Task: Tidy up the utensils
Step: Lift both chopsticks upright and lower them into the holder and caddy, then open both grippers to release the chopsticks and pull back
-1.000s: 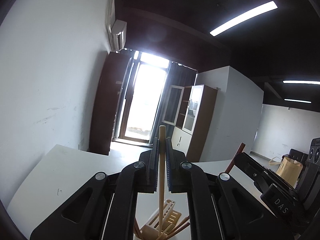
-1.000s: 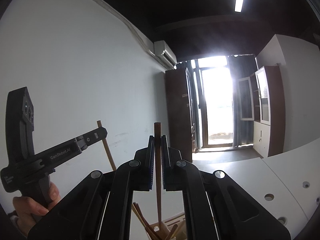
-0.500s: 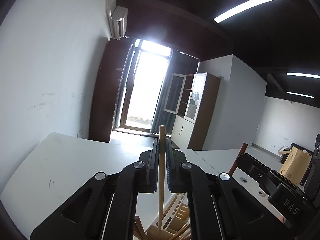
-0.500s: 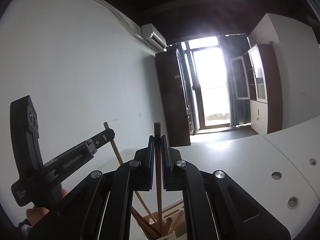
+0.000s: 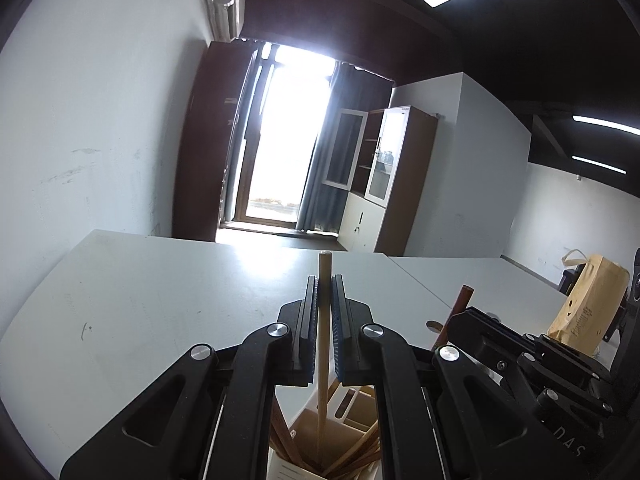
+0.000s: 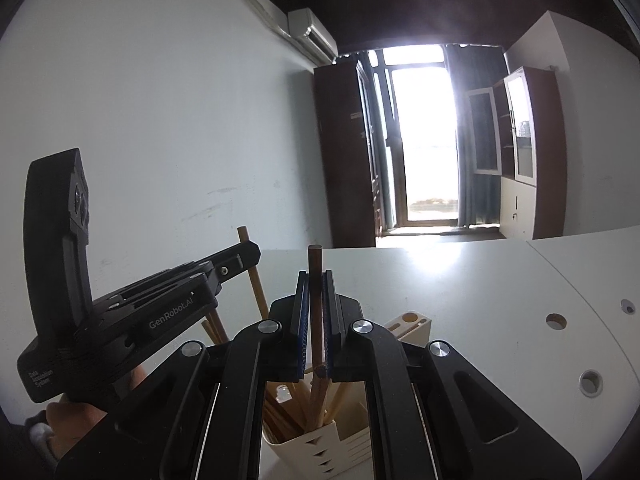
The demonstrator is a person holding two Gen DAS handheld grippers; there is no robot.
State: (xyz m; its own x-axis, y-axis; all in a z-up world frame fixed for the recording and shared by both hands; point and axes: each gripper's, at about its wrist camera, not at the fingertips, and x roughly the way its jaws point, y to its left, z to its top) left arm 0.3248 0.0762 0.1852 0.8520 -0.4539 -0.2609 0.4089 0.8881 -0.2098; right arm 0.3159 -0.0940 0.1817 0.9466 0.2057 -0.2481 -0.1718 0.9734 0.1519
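My left gripper (image 5: 325,285) is shut on a light wooden chopstick (image 5: 324,268) held upright; its lower end reaches down into a beige utensil holder (image 5: 308,424) with several sticks in it. My right gripper (image 6: 315,277) is shut on a dark brown chopstick (image 6: 315,260), also upright, its lower end among the sticks in the cream holder (image 6: 320,446). In the right wrist view the left gripper (image 6: 244,254) shows at the left with its light chopstick (image 6: 245,236). The right gripper's fingers (image 5: 476,320) with the dark chopstick (image 5: 465,296) appear at the right of the left wrist view.
The holder stands on a white table (image 5: 160,300) with round cable holes (image 6: 556,321) to the right. A slotted beige block (image 6: 412,322) rises behind the holder. A brown paper bag (image 5: 588,300) sits at the far right. A hand (image 6: 76,412) grips the left tool.
Both grippers have sunk toward the holder with their chopsticks still clamped. The views tilted down, so more of the table and holder shows.
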